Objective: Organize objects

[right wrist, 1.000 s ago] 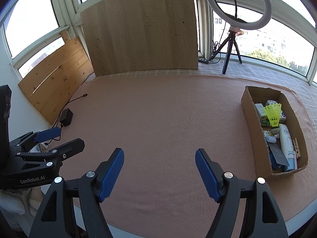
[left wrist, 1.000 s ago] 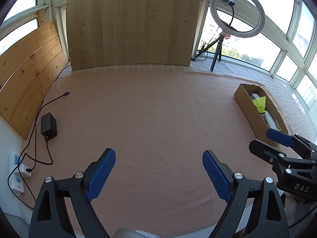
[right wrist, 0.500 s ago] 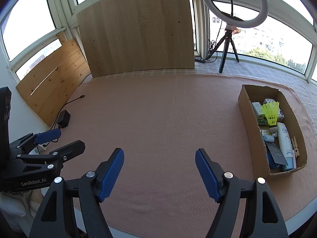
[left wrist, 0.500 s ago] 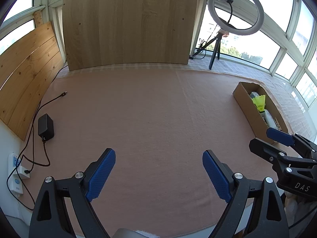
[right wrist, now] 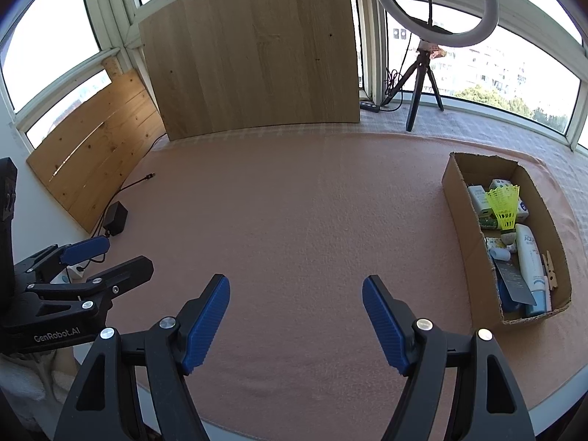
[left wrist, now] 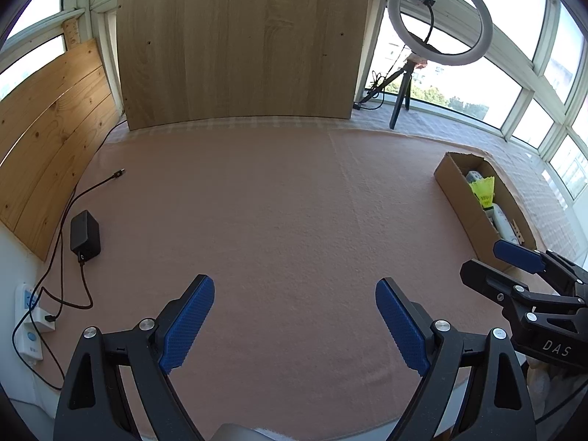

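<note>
Both of your tools are empty with their jaws spread wide: the left gripper (left wrist: pixel 294 325) and the right gripper (right wrist: pixel 296 325) hover over the near edge of the pink felt-like cloth (right wrist: pixel 294 220), apart from everything. All the things to be sorted that you can see already lie in the cardboard box (right wrist: pixel 455 198) at the right side of the cloth, so judging by that the tidying looks nearly or fully done. If you must shift anything in there, expect light loads. The yellow shuttlecock (right wrist: pixel 504 205) is a thin plastic lattice skirt that will flex and could crush, so take it by its rounded cork end (which lies toward you, beside the tube). The white tube (right wrist: pixel 530 262) is smooth and probably slippery and squashy; pinch it across the middle of its body, gently. The wooden clothespin (right wrist: pixel 550 272) is stiff and slim, lying against the box's right wall, awkward to reach. The dark flat card (right wrist: pixel 512 281) leans at an angle and offers only a thin edge. The small white packets (right wrist: pixel 479 198) at the far end look boxy and rigid, easy to grip on flat sides. The box itself is soft corrugated board with ragged rims; its walls will bend if squeezed.
</note>
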The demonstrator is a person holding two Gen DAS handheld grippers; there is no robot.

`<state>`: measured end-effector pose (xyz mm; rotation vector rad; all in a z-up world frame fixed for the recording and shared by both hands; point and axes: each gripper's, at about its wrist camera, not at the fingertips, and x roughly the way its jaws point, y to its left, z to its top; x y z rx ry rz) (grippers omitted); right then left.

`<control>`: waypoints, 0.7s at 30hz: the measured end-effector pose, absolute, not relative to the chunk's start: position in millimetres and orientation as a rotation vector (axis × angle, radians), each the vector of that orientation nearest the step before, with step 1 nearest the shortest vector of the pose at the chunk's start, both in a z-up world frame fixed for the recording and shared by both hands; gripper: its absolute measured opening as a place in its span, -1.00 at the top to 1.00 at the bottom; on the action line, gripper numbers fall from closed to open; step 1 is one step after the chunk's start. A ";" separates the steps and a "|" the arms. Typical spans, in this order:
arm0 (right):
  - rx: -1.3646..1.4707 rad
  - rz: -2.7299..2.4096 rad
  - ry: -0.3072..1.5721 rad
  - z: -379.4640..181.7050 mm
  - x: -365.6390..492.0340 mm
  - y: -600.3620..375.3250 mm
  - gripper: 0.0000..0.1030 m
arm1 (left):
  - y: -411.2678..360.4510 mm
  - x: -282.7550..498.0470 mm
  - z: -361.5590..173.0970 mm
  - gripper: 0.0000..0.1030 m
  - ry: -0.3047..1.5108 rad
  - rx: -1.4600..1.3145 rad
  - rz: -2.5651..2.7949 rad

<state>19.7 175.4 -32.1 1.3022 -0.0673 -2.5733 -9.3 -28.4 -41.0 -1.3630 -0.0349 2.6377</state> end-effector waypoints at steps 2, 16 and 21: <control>1.307 -2.572 -0.064 -33.1 19.4 175.5 -0.39 | -28.6 -9.3 -42.2 -0.78 -0.037 -1.366 2.638; 1.325 -2.566 -0.062 -37.6 20.2 175.9 -0.47 | -26.8 -7.1 -45.5 -0.81 -0.022 -1.358 2.641; 1.326 -2.569 -0.065 -37.9 20.9 176.5 -0.47 | -26.0 -6.5 -44.8 -0.81 -0.014 -1.355 2.638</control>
